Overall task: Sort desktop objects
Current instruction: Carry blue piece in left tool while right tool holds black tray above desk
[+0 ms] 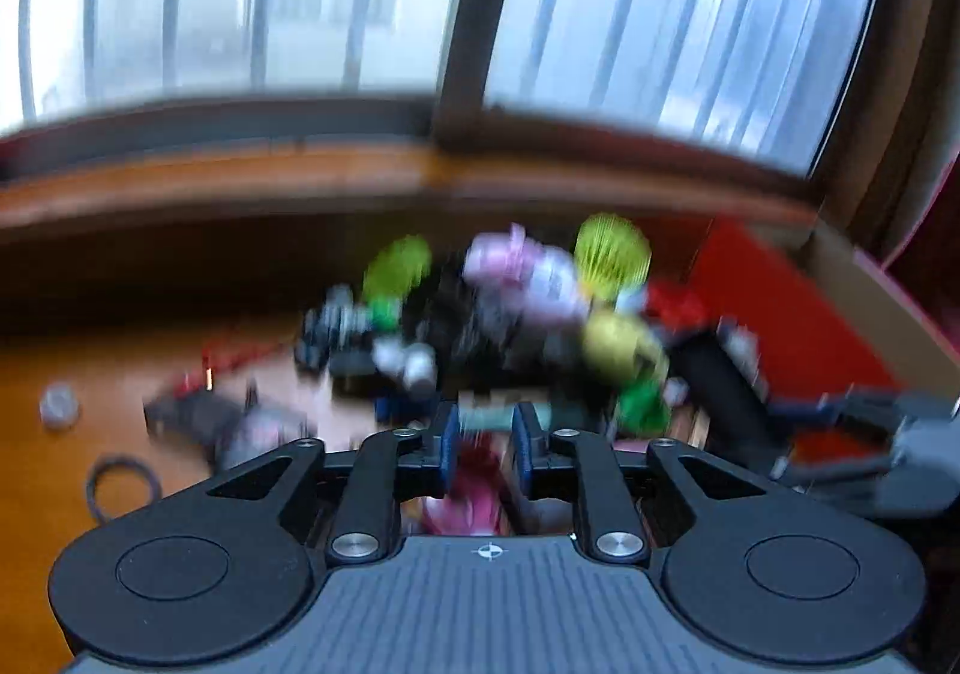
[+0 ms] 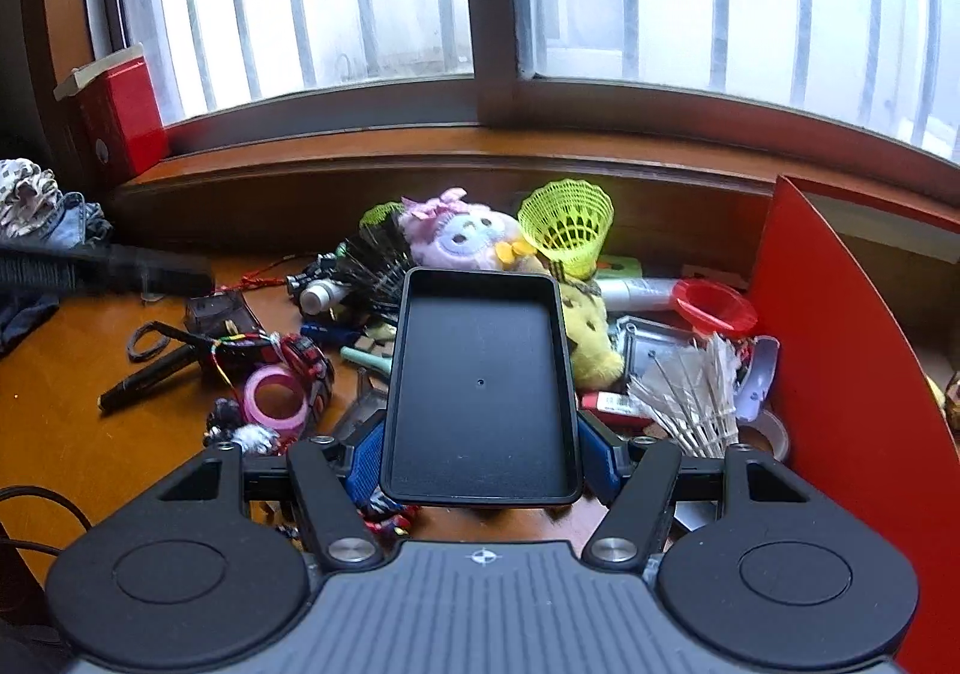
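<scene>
- Left wrist view: this picture is blurred by motion, so only colours and rough shapes are readable. The left gripper (image 1: 487,449) points at the heap of small things on the wooden worktop (image 1: 72,494). Its jaws stand a little apart; something pink (image 1: 465,512) shows in the gap and below it, but I cannot tell if the blue pads press it.
- At the right edge of the same view, the right gripper (image 1: 840,422) appears as a grey blur beside the red box (image 1: 780,290). A hair tie (image 1: 123,485) and a small round cap (image 1: 59,404) lie apart from the heap on the left.
- Right wrist view: the right gripper (image 2: 480,455) holds a black tray (image 2: 480,374) by its two long sides, near the close end. The tray is empty, with its hollow side up. I judge it is kept level above the heap to serve as a container for sorted pieces.
- The unsorted things lie crowded under and around the tray: a purple plush owl (image 2: 465,236), a yellow-green plastic shuttlecock (image 2: 567,221), a black hairbrush (image 2: 375,266), a yellow plush toy (image 2: 591,338), a red funnel (image 2: 714,308), a feather shuttlecock (image 2: 696,398), a pink tape roll (image 2: 276,395) and a black marker (image 2: 147,377).
- The tray hides the middle of the heap, and the things touch each other, so a single piece is hard to reach.
</scene>
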Available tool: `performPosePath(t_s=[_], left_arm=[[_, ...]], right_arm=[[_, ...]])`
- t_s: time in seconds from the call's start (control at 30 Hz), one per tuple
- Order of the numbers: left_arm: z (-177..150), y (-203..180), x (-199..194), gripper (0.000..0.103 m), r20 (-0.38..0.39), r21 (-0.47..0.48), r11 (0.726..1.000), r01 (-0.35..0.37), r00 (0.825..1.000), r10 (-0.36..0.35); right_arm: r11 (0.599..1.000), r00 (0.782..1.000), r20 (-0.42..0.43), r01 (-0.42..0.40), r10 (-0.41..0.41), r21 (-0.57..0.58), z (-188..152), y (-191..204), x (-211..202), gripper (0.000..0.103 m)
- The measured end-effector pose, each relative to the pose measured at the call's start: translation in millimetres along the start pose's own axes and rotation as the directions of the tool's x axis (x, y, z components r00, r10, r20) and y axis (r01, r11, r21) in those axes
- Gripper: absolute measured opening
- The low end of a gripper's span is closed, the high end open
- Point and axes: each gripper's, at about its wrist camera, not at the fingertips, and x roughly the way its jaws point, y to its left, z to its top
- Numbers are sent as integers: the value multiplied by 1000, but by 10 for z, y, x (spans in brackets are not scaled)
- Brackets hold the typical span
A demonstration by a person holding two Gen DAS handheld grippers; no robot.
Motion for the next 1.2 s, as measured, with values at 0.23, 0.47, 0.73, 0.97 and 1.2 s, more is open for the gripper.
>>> performPosePath(t_s=[0.23,0.47,0.73,0.97,1.2], left_arm=[[-362,-5,287,42,-172,6,1000,-19,985,20],[-536,-20,433,17,-234,12,998,-59,970,60],[-212,-49,-47,16,-26,24,999,-33,999,34],[58,-64,-349,16,119,52,998,-41,992,35],[122,-95,-330,16,130,68,998,-10,992,1]], right_arm=[[1000,1000,-14,-8,8,-7,-12,18,40,66],[999,1000,-16,-16,16,-29,8,77,49,66],[1000,1000,-8,-8,8,-15,17,51,31,66],[1000,1000,-3,-19,19,-8,29,60,35,66],[1000,1000,-24,-4,4,-5,1,19,45,66]])
